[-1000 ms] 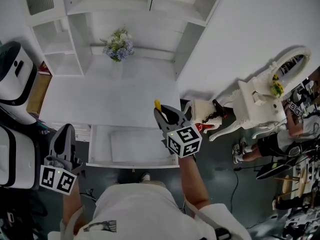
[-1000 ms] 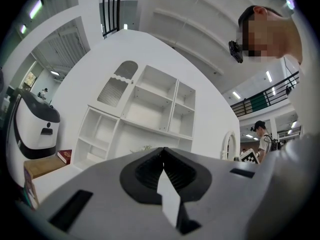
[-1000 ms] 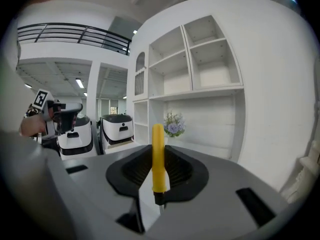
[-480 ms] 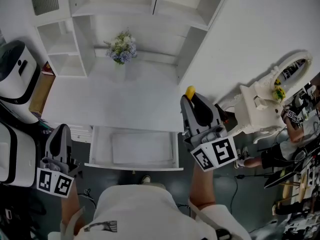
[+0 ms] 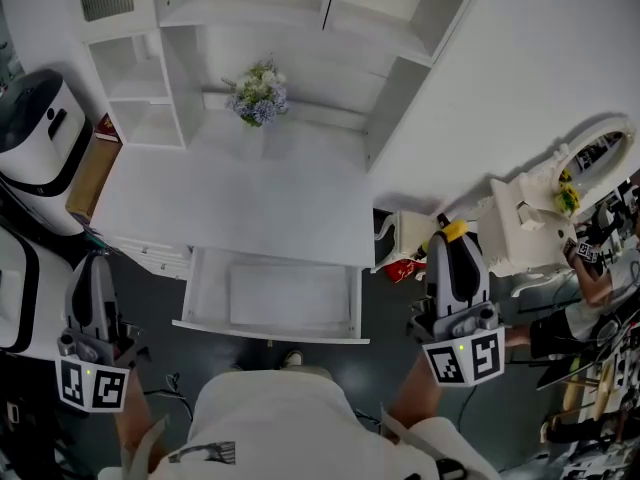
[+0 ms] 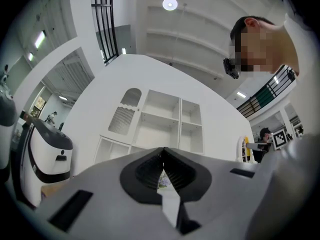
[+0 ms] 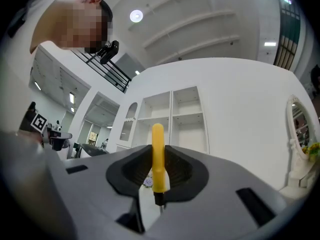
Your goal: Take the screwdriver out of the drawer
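A yellow-handled screwdriver [image 7: 158, 156] stands upright between the jaws of my right gripper [image 7: 159, 176], which is shut on it. In the head view its yellow tip [image 5: 455, 231] sticks out of the right gripper [image 5: 452, 253], held off the desk's right side, above the floor. The white drawer [image 5: 345, 298] under the desk hangs open with a pale sheet in it. My left gripper [image 5: 92, 288] is at the lower left, beside the drawer, its jaws together with nothing between them. In the left gripper view the left gripper [image 6: 163, 165] points up at the white shelves.
A white desk [image 5: 250, 203] carries a flower bunch [image 5: 258, 96] in front of white shelving [image 5: 240, 18]. A white robot-like unit [image 5: 35, 133] stands at the left. An ornate white mirror stand [image 5: 545, 203] and a red item [image 5: 405, 265] are on the right. A person's feet show there.
The right gripper has lifted the screwdriver from over the drawer's right end and carried it out to the right, off the desk. The left gripper drew back toward the lower left.
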`<state>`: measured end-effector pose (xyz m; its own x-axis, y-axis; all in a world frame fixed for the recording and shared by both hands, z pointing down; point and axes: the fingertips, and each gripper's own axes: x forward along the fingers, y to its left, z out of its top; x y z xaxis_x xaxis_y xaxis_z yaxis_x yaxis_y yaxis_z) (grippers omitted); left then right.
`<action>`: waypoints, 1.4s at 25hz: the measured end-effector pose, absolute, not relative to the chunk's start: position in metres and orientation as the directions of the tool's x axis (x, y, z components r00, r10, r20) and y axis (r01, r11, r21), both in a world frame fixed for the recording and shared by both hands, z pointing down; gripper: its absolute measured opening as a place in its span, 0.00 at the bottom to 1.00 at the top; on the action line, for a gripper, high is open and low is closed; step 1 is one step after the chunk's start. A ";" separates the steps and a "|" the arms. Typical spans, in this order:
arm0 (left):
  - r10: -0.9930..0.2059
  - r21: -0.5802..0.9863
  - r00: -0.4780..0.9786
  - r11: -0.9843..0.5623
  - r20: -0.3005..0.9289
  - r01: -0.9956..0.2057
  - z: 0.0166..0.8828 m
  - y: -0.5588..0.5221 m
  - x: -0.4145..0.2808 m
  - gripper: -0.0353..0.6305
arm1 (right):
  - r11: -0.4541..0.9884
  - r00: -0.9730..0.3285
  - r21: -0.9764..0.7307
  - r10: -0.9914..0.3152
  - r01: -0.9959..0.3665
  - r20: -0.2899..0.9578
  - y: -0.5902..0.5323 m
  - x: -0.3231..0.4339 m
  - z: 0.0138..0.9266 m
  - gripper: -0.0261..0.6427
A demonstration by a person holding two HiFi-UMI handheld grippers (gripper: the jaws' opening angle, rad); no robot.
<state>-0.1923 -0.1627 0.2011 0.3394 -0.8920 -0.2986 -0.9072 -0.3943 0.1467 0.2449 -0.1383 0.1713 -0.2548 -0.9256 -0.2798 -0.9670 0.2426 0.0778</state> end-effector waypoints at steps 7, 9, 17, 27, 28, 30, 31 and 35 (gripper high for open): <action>-0.907 0.155 0.283 -0.342 -0.313 -0.927 0.191 -0.141 -0.207 0.08 | 0.194 -0.184 -0.014 -0.952 -0.981 -0.245 -0.127 0.270 0.195 0.17; -0.916 0.151 0.267 -0.322 -0.299 -0.935 0.193 -0.135 -0.211 0.08 | 0.185 -0.177 -0.016 -0.958 -0.983 -0.224 -0.127 0.271 0.205 0.17; -0.931 0.115 0.233 -0.273 -0.280 -0.955 0.191 -0.124 -0.214 0.08 | 0.200 -0.197 -0.008 -0.971 -0.980 -0.135 -0.133 0.262 0.236 0.17; -0.942 0.124 0.211 -0.250 -0.262 -0.960 0.200 -0.117 -0.225 0.08 | 0.255 -0.253 0.002 -0.957 -0.967 -0.142 -0.145 0.239 0.233 0.17; -0.941 0.125 0.212 -0.251 -0.263 -0.960 0.200 -0.116 -0.225 0.08 | 0.258 -0.256 0.002 -0.956 -0.966 -0.143 -0.145 0.237 0.233 0.17; -0.940 0.127 0.216 -0.257 -0.265 -0.958 0.201 -0.116 -0.225 0.08 | 0.258 -0.256 0.005 -0.956 -0.966 -0.145 -0.144 0.236 0.233 0.17; -0.939 0.128 0.220 -0.260 -0.266 -0.957 0.202 -0.117 -0.225 0.08 | 0.256 -0.254 0.010 -0.956 -0.967 -0.145 -0.144 0.235 0.233 0.17; -0.934 0.131 0.239 -0.281 -0.267 -0.951 0.203 -0.118 -0.223 0.08 | 0.245 -0.247 0.032 -0.958 -0.969 -0.142 -0.138 0.232 0.230 0.17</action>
<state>-0.2232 -0.1176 0.2026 0.2388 -0.9335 -0.2674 -0.9509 -0.2806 0.1307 0.2323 -0.1377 0.2304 -0.2474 -0.9585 -0.1418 -0.9689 0.2454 0.0316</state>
